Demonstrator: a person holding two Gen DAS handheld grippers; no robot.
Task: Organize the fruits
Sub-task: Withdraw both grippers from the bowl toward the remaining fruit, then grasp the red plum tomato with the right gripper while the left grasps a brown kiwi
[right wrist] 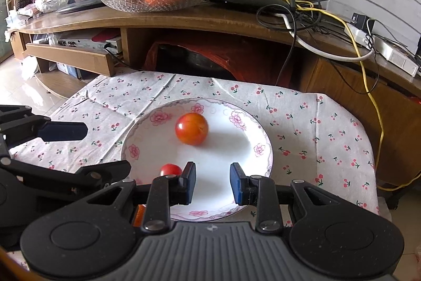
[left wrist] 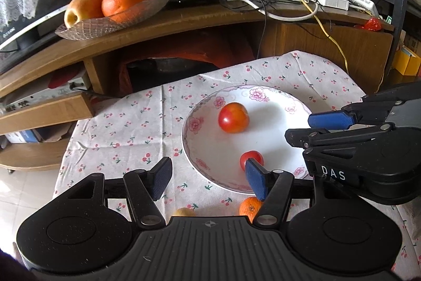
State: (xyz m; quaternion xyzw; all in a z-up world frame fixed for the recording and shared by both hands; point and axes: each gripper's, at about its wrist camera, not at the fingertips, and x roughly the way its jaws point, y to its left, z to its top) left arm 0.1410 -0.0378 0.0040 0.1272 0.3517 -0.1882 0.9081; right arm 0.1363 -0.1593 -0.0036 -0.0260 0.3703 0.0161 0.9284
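Both wrist cameras are looking forward and down, close over a plate (left wrist: 192,146) (right wrist: 265,133) on a cloth-covered table. The left view is sitting left of it; each is catching the other gripper at its frame edge.

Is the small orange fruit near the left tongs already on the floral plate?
No, the small orange fruit lies on the cherry-print cloth, just outside the floral plate's near rim.

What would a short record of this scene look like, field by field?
Surface: cherry-print white tablecloth
Dish: white floral-rimmed ceramic plate
On plate: large red-orange round fruit; small red round fruit
Off plate, near edge: small orange citrus fruit; a yellowish fruit, mostly hidden
Left gripper: open, empty
Right gripper: open, empty, over plate
Background: clear glass dish of oranges and apples on wooden shelf
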